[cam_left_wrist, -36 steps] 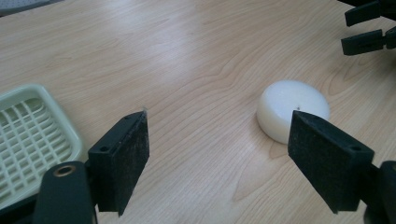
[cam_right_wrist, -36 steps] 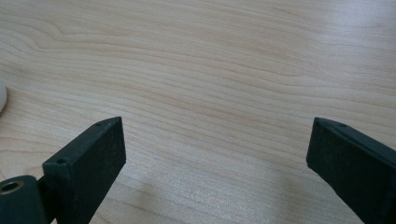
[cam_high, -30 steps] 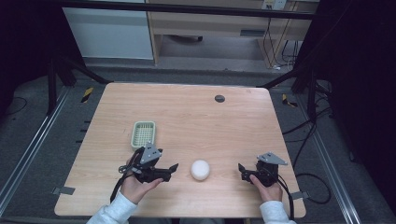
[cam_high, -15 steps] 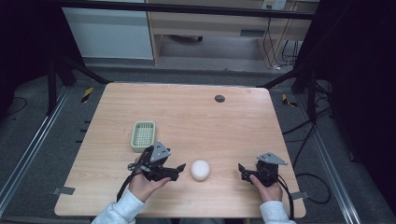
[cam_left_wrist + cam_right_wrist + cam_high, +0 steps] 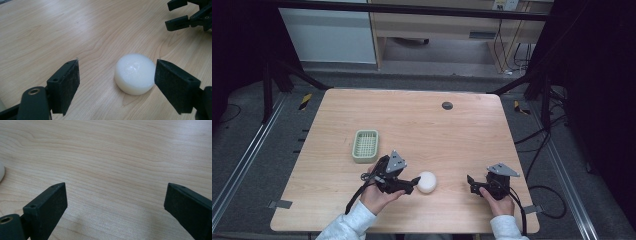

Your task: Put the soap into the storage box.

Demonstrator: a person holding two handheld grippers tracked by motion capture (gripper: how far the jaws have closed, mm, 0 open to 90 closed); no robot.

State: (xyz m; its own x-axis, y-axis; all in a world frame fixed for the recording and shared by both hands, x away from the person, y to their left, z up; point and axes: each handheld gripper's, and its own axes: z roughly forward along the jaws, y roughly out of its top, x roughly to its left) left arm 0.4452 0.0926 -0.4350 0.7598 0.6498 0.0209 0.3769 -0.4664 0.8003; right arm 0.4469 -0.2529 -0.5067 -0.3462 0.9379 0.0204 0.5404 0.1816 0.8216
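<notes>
Left tongs [image 5: 116, 82] are sitting spread wide w/ the white puck [image 5: 135, 73] between them, near the counter's [image 5: 412, 120] front edge. Right tongs [image 5: 115, 207] are spread too.

We find no text, label, brand, number or sign that can be read in any view. The yellow-and-black striped markers on the floor at the left [image 5: 305, 101] and right [image 5: 518, 107] of the high view carry no lettering, and the items at its top edge are too small and blurred to read.
</notes>
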